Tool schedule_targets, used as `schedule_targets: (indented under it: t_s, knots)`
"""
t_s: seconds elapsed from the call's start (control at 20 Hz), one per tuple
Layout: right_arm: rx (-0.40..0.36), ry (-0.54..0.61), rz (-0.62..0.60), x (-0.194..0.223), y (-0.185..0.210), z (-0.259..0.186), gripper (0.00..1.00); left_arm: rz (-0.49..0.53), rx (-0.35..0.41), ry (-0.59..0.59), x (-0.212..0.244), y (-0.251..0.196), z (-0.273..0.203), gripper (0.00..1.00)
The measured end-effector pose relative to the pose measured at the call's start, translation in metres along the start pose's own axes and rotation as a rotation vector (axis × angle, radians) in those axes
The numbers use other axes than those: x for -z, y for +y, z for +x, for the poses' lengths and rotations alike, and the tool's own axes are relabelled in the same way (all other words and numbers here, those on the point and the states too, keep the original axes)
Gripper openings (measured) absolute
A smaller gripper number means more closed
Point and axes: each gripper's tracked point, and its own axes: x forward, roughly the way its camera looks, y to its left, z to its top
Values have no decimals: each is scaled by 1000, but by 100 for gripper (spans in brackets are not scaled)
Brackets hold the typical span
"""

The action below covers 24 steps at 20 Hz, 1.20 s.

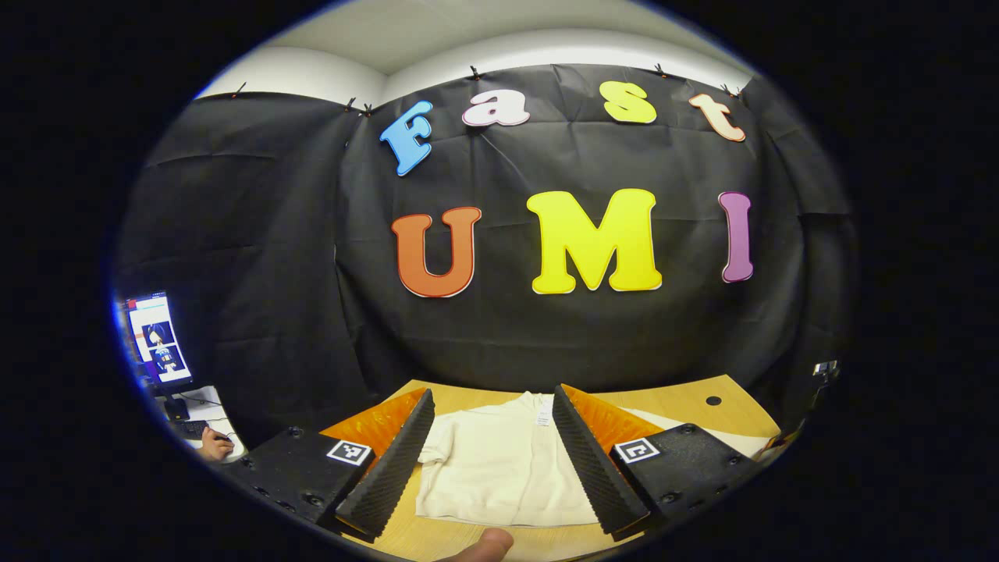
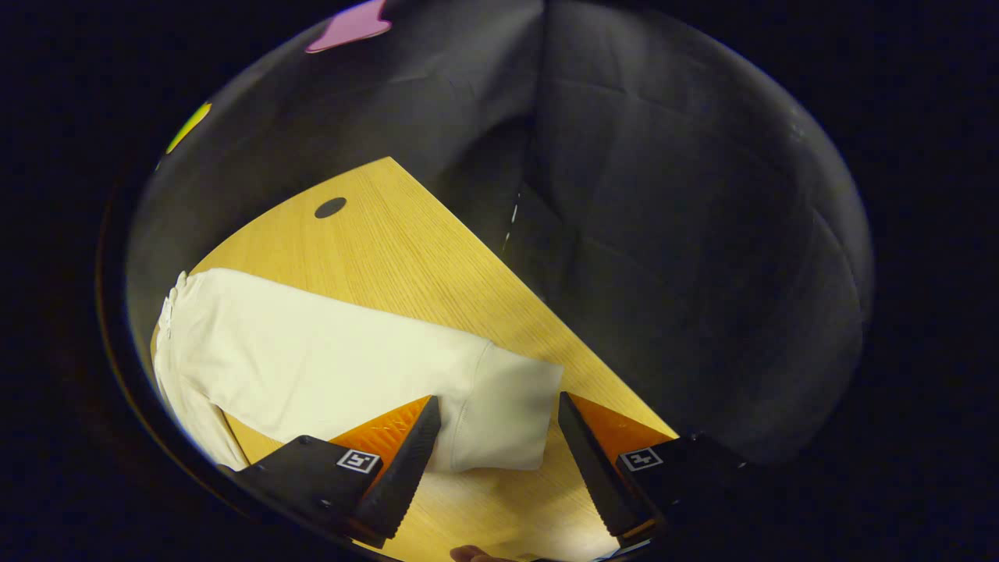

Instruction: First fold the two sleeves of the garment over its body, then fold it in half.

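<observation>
Left gripper (image 1: 493, 460): jaws wide apart, nothing held. It sits bottom centre of the left gripper view, above the table (image 1: 679, 398). The cream garment (image 1: 499, 468) lies flat on the wood between the two fingers in the frame; contact can't be told. One sleeve looks folded in at the garment's left side, with a small white tag near the collar at the top. A fingertip (image 1: 484, 544) shows at the bottom edge. At lower left of that view, a monitor (image 1: 158, 338) stands on a desk, with a person's hand (image 1: 212, 445) below it by a keyboard.

Right gripper (image 2: 499, 460): jaws also wide apart, holding nothing. It is at the bottom centre of the right gripper view. The other sleeve (image 2: 351, 367) stretches from the left edge across the wood to lower centre. Its cuff (image 2: 511, 410) lies flat between the two fingers in the frame, neither visibly pressing on it. A dark round hole (image 2: 330, 208) sits in the tabletop at upper left, well apart from the sleeve. Black cloth wall (image 2: 663, 234) fills the right and top.
</observation>
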Motion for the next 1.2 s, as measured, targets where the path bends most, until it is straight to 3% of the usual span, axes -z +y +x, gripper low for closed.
schedule_targets:
  t_s: [0.15,0.35,0.75,0.8,0.9,1.0,1.2]
  knots:
    - [10,86,92,4,-3,2,95,-10,-16,0,-4,10,-1,97]
    - [27,115,77,2,-2,2,94,-5,-27,-3,-6,18,-6,97]
    - [17,177,93,-6,1,0,80,-3,-8,-19,-11,23,-9,97]
    - [15,181,79,-2,1,2,59,0,-10,-15,-7,25,-8,97]
    - [-17,174,60,-6,9,2,53,-2,-8,3,0,28,-6,97]
    - [-19,186,36,-4,16,0,15,-8,-8,25,8,31,-3,97]
    - [-43,163,-15,-11,24,-11,14,-8,-11,21,10,40,5,97]
